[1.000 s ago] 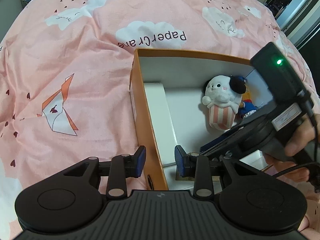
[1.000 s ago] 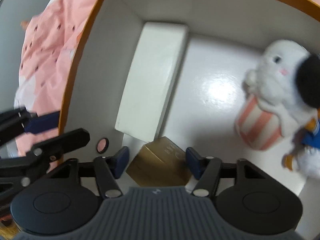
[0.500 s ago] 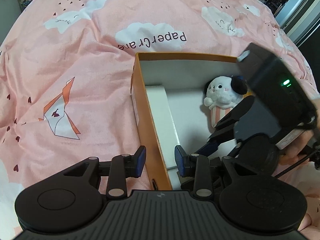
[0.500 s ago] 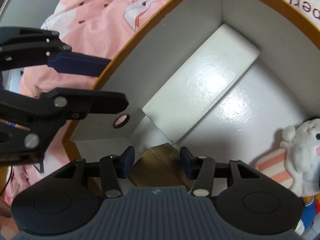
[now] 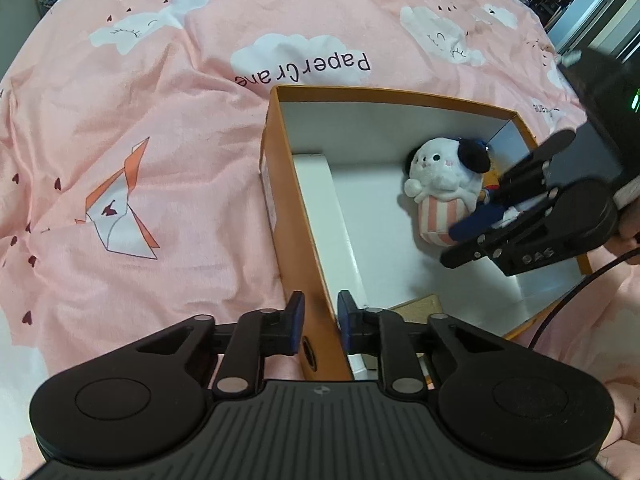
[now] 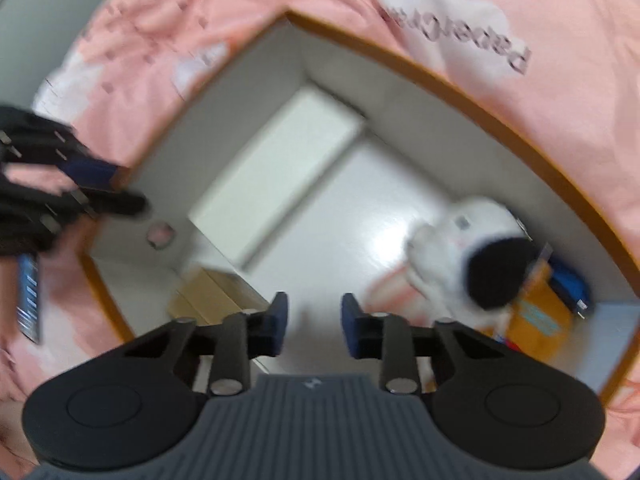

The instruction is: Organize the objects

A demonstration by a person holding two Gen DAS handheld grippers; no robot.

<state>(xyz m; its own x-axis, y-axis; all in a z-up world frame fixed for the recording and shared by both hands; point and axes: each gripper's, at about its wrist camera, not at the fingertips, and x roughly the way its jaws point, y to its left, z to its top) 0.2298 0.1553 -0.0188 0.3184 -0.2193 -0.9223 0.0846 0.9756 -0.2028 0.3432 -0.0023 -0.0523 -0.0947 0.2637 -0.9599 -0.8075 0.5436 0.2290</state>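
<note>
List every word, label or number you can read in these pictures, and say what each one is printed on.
"PaperCrane": upside down on a white cloud of the pink bedsheet.
Small dark print on another cloud of the sheet: too small to read.
Raised letters on the right tongs: unclear.

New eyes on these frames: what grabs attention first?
The orange box on the pink cloud-print bedspread, with a white plush toy lying at its right side. The left hand-held gripper straddles the box's left wall, while the right hand-held gripper hangs over the box beside the plush.
</note>
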